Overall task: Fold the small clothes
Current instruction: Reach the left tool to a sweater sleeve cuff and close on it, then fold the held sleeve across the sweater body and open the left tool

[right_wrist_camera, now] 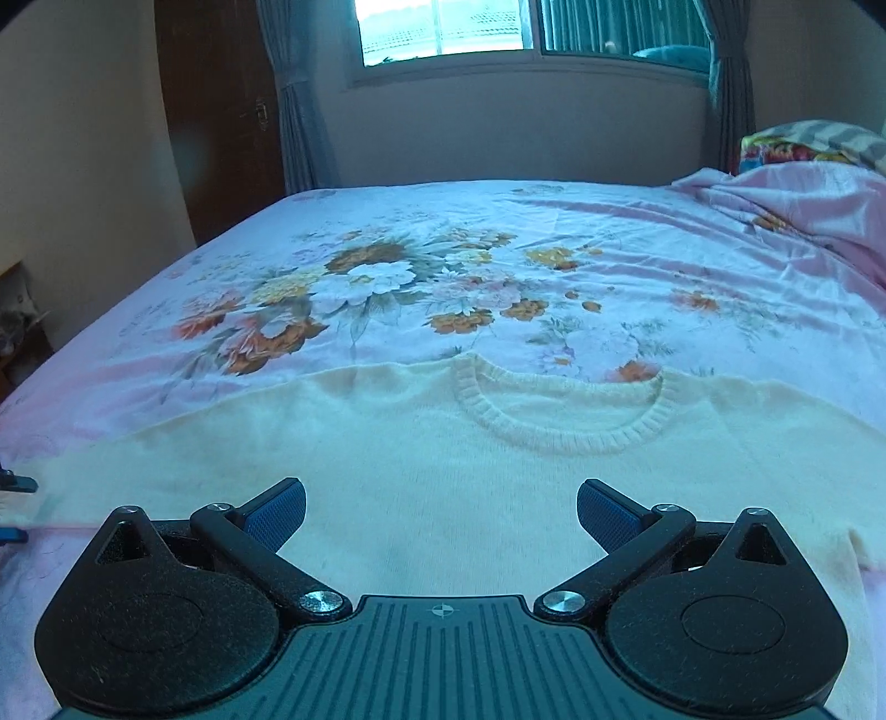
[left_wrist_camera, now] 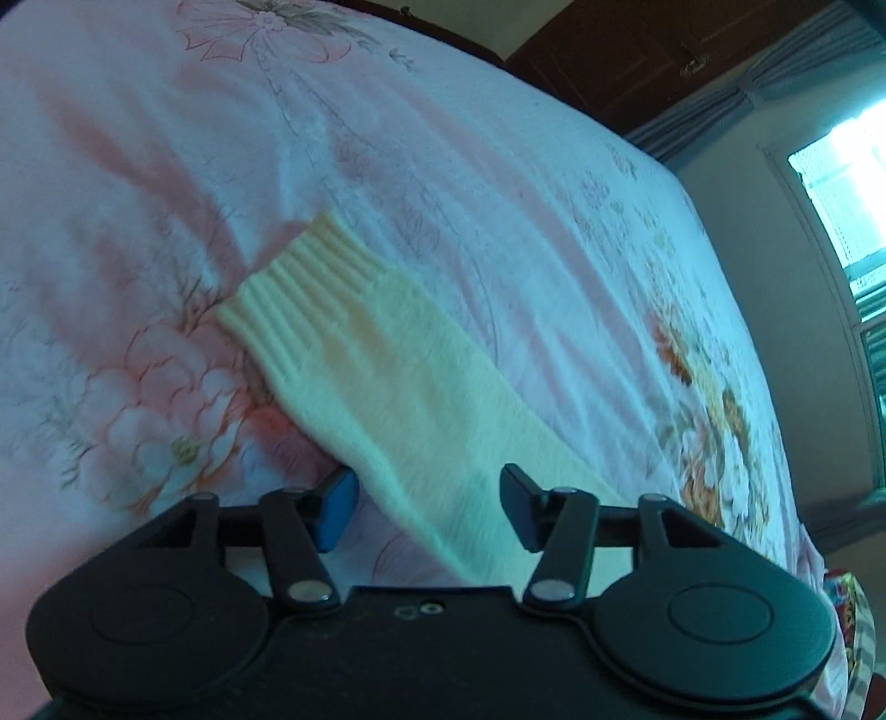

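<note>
left tool (left_wrist_camera: 426,507): half spread, straddling the sweater's sleeve (left_wrist_camera: 360,354), pads not pressing | right tool (right_wrist_camera: 441,512): spread wide over the sweater (right_wrist_camera: 443,471), holding nothing | sweater: flat on the floral bed sheet (right_wrist_camera: 387,266), neckline (right_wrist_camera: 559,415) toward the window (right_wrist_camera: 443,25), sleeve long axis running diagonally away from the left tool

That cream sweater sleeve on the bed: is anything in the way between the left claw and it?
Nothing visible. The sleeve lies flat on the flowered bedsheet and runs straight between the fingers of the left gripper, whose jaws stand apart on either side of it, with no other object on or beside it.
</note>
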Action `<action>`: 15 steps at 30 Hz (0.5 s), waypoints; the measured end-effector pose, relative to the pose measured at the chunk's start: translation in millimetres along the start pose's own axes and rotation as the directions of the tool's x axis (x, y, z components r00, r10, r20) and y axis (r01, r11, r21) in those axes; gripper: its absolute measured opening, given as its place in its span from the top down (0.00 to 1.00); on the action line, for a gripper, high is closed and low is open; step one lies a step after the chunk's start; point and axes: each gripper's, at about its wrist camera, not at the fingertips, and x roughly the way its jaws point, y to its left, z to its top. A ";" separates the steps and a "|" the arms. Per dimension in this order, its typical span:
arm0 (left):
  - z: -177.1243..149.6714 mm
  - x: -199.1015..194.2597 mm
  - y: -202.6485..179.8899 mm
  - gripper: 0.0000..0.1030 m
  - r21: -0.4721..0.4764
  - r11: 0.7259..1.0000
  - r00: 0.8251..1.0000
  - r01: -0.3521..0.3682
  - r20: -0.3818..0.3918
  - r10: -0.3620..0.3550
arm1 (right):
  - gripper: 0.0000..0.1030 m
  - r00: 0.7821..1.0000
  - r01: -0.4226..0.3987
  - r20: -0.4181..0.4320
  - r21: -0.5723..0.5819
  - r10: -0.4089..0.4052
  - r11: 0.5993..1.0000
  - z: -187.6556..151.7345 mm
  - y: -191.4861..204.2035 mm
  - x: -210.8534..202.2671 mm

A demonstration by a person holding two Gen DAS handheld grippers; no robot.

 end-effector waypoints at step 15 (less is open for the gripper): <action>-62.4 -49.8 -155.5 0.98 0.529 0.840 0.964 0.119 0.140 -0.225 | 0.00 0.999 0.045 -0.028 0.034 -0.044 0.998 1.6 -32.2 16.9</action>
